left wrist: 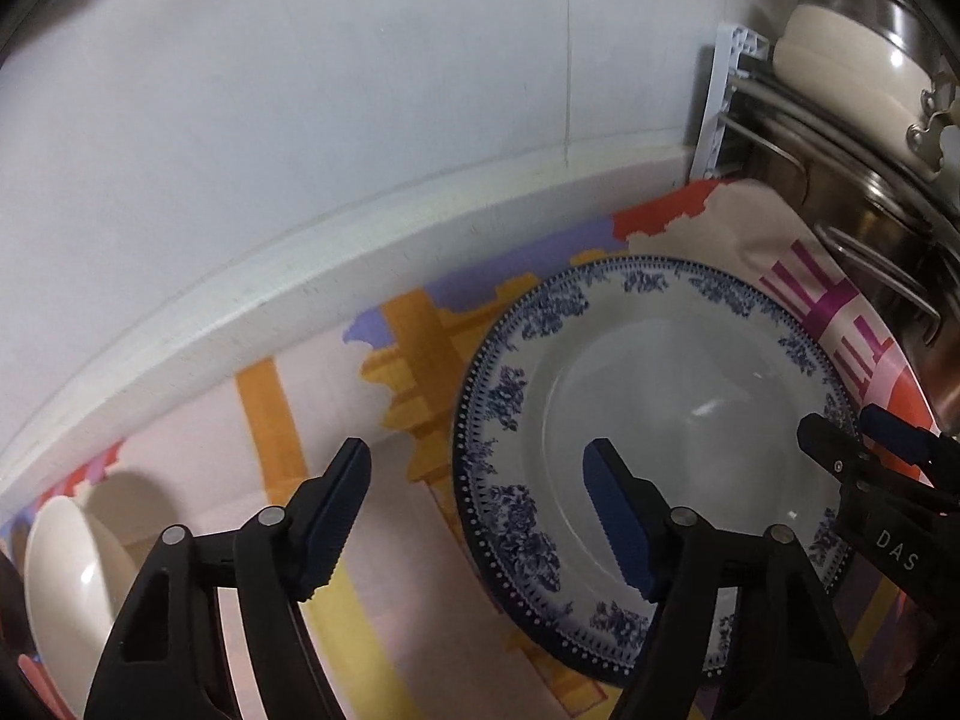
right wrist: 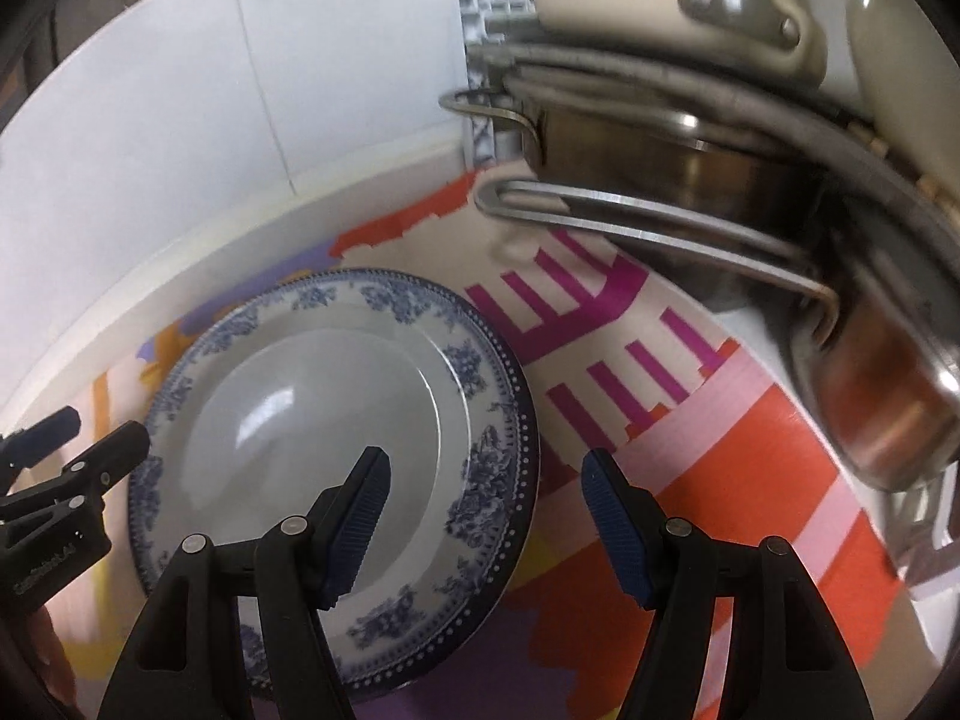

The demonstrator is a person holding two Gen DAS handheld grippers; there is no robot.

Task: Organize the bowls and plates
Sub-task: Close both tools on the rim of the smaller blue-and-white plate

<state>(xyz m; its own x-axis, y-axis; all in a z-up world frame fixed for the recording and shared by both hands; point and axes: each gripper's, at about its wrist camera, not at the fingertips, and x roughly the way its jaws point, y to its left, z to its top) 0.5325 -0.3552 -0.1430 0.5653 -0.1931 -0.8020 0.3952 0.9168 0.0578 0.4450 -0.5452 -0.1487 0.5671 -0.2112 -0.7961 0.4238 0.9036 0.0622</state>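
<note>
A cream bowl (left wrist: 66, 576) sits cut off at the frame edge; left tongs (left wrist: 480, 516) and right tongs (right wrist: 486, 516) hang spread and empty over the blue-patterned plate (left wrist: 660, 420).

Black hand-held gripper (left wrist: 480, 516) with ribbed blue pads (left wrist: 618, 525).

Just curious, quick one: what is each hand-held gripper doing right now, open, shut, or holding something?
Left hand-held gripper: open, empty, straddling the rim of the round blue-patterned white plate.
Right hand-held gripper: open, empty, above the plate's opposite rim.
</note>
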